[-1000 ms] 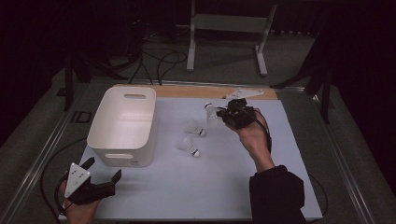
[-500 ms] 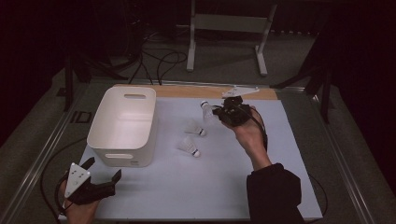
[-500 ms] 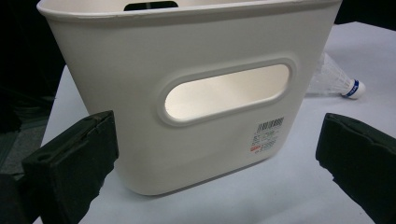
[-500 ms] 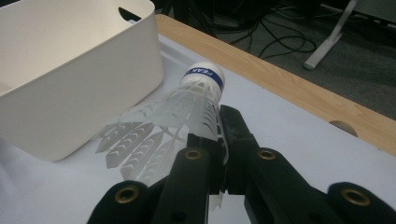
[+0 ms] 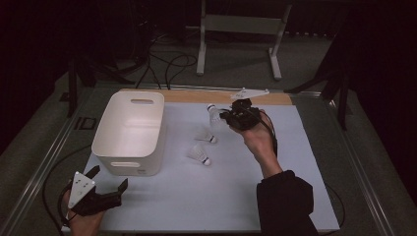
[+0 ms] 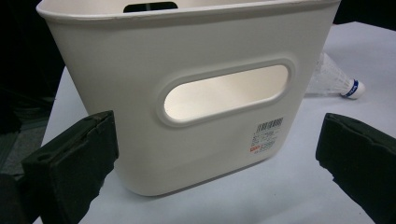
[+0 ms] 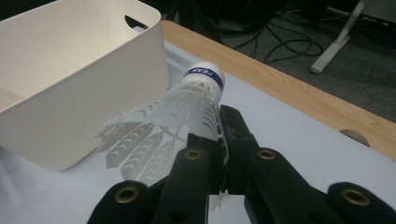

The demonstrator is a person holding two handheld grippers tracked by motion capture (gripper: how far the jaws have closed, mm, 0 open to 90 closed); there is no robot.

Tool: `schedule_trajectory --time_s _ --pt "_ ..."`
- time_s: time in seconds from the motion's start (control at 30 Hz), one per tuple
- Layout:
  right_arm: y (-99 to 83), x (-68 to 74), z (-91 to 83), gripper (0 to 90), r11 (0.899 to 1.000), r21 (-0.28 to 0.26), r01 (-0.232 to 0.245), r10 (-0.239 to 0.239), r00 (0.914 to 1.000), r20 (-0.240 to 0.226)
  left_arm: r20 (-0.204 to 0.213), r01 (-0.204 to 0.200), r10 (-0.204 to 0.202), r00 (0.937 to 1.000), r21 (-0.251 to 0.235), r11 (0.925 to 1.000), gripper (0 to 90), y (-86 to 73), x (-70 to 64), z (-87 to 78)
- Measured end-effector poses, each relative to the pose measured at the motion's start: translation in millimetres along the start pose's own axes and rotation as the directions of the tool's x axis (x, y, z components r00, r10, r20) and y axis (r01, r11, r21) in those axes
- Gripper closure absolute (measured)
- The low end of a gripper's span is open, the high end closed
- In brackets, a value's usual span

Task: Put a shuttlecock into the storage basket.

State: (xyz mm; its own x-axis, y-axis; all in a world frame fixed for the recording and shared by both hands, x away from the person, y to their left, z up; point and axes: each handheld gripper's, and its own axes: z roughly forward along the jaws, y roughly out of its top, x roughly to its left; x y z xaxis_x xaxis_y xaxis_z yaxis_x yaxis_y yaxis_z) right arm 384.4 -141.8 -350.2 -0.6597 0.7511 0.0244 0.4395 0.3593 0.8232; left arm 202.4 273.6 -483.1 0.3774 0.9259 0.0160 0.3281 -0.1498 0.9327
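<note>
Dark floor with loose cables and a metal stand surrounds the bench, which carries a pale sheet backed by a wooden strip along its far edge. On the sheet's left part stands a white bin with slot handles, its near wall close in front of the left gripper view.

Held above the far middle of the bench, the right gripper has its fingers clamped on the feathered skirt of a shuttlecock; its white cork with a blue band points up and away from the gripper, toward the bin side. In the high view this shuttlecock sits just left of the gripper, apparently clear of the sheet, though the angle makes that hard to judge.

Two more shuttlecocks lie on the sheet between bin and right hand: the farther shuttlecock and the nearer shuttlecock, close to each other.

At the bench's near left corner the left gripper rests low, facing the bin, its fingers wide apart and holding nothing.
</note>
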Motion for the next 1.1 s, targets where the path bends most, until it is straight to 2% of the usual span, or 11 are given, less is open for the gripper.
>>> schedule_trajectory --time_s 1.1 --pt "17.2 9.9 18.5 88.9 0.999 -0.031 -0.01 0.008 0.999 -0.043 0.004 -0.001 0.001 1.0 -0.004 1.0 0.1 0.2 -0.1 -0.1"
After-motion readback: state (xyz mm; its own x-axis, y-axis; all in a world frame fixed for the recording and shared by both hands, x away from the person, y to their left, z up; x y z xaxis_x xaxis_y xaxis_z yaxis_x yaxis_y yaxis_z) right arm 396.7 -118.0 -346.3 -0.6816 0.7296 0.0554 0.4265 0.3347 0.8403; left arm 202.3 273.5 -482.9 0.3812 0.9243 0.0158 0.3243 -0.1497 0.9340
